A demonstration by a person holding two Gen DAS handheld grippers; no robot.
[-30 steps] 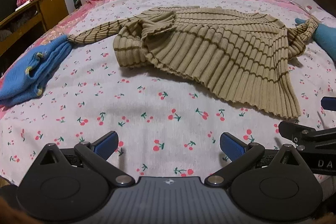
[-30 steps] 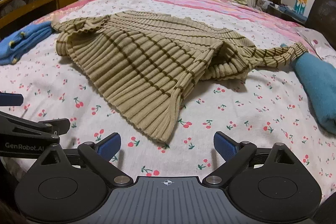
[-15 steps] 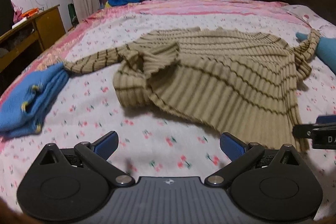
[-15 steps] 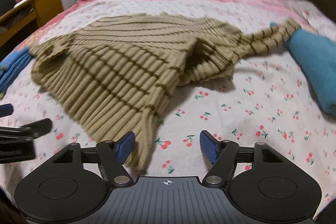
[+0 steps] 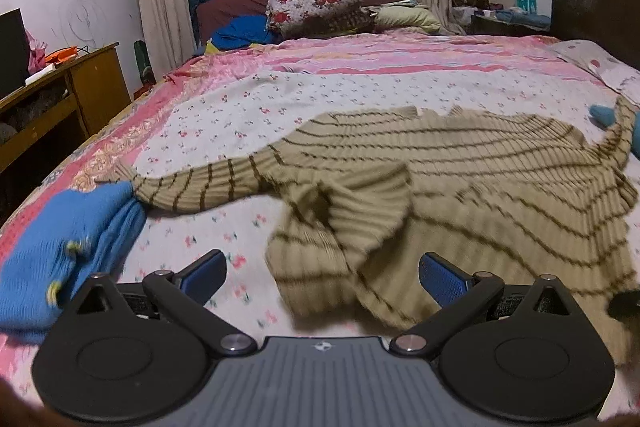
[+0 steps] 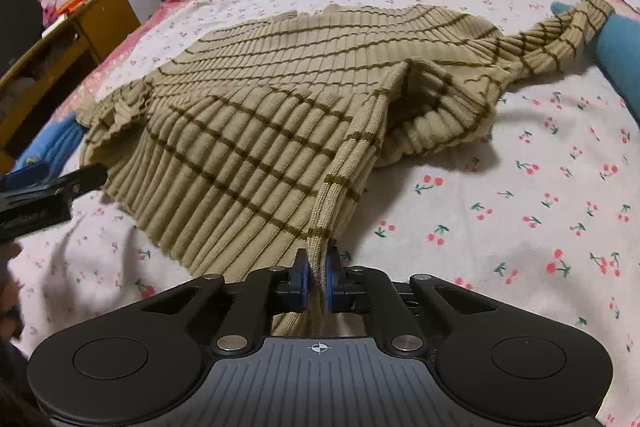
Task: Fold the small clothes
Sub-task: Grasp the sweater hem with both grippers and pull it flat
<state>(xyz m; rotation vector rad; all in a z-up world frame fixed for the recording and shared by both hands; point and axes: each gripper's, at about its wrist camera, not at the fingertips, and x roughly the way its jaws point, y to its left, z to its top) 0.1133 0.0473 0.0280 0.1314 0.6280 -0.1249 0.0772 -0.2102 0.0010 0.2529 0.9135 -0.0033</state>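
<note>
A tan ribbed sweater with thin brown stripes (image 5: 460,195) (image 6: 280,107) lies spread and rumpled on the cherry-print bedspread (image 6: 520,207). My right gripper (image 6: 316,277) is shut on the sweater's near hem corner, with the knit pinched between its blue pads. My left gripper (image 5: 322,277) is open and empty, low over the bed, with the sweater's left hem corner lying between its fingers. The left gripper's tip also shows at the left edge of the right wrist view (image 6: 52,187). One sleeve reaches left to the blue cloth, the other reaches far right.
A folded blue garment (image 5: 60,251) lies at the left by the sleeve cuff. A teal garment (image 6: 616,55) lies at the right by the other sleeve. A wooden desk (image 5: 60,95) stands left of the bed. Pillows (image 5: 320,3) lie at the far end.
My right gripper moved forward and shut on the sweater's hem corner. My left gripper moved forward toward the sweater's left hem, still open.
</note>
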